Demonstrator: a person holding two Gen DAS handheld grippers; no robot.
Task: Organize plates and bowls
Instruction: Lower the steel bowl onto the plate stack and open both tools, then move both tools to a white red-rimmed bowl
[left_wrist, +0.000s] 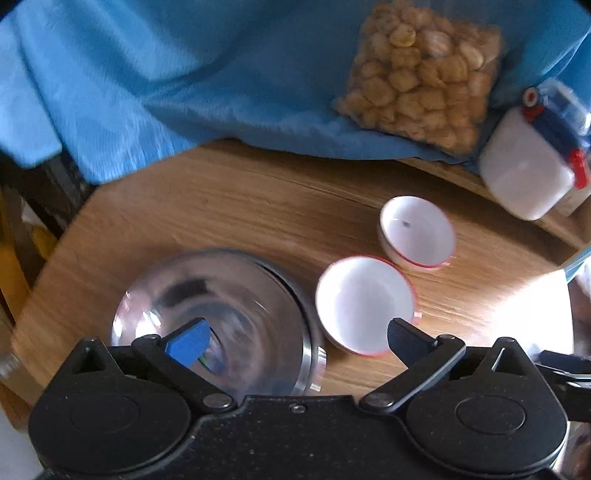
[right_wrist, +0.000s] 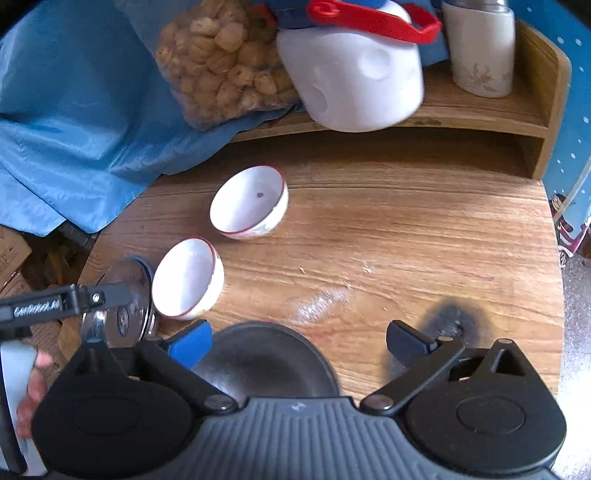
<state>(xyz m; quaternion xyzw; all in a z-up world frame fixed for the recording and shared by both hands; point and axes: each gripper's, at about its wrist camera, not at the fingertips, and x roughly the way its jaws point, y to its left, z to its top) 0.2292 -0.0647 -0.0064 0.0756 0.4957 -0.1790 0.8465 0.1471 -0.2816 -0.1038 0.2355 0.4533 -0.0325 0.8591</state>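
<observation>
wood table (right_wrist: 424, 236): two white bowls (right_wrist: 251, 203) (right_wrist: 186, 282) apart; steel bowl (left_wrist: 214, 317) under left gripper (left_wrist: 295, 341), fingers spread; right gripper (right_wrist: 299, 345) fingers spread, empty.

worktop (right_wrist: 406, 229): tan woodgrain, black scorch | near bowl (left_wrist: 364, 304): white, red rim | far bowl (left_wrist: 417, 230): white, red rim, dark speck | steel bowl (left_wrist: 218, 321): shiny silver | cloth (left_wrist: 147, 74): light blue | jug (right_wrist: 351, 70): white, red handle | cup (right_wrist: 480, 48): cream, faint floral print
</observation>
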